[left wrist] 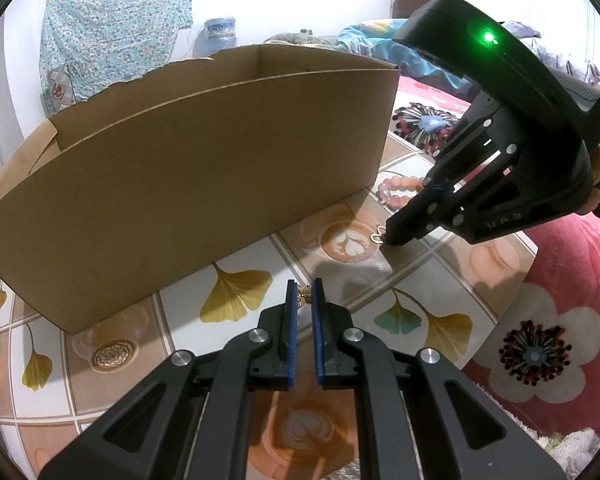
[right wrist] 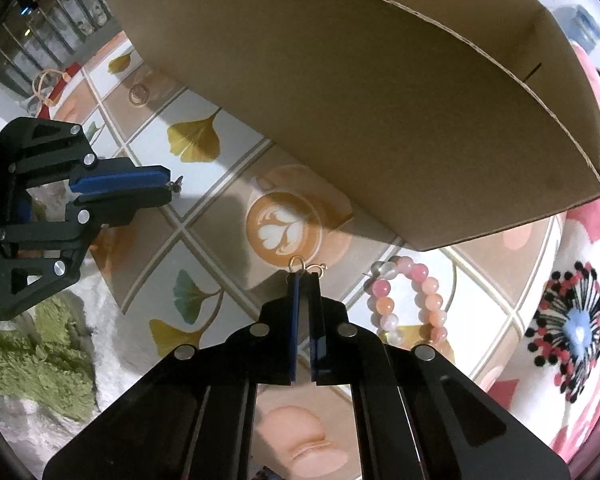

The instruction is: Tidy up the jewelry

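Observation:
My left gripper (left wrist: 304,289) is shut on a small gold ornament (left wrist: 304,295) just above the patterned tabletop, in front of the cardboard box (left wrist: 204,168). It also shows in the right wrist view (right wrist: 171,187), ornament at its tip (right wrist: 177,185). My right gripper (right wrist: 306,276) is shut on a small gold clasp piece (right wrist: 305,265), near the table by the latte picture. In the left wrist view the right gripper (left wrist: 389,238) holds the gold piece (left wrist: 378,236). A pink bead bracelet (right wrist: 410,300) lies right of the right gripper, also in the left wrist view (left wrist: 400,190).
The open cardboard box (right wrist: 380,120) stands on the table (left wrist: 340,264) behind both grippers. A pink floral blanket (left wrist: 540,340) lies at the right. Green and white fluffy fabric (right wrist: 32,360) lies at the table's left edge. Clutter and a water jug (left wrist: 220,34) stand far back.

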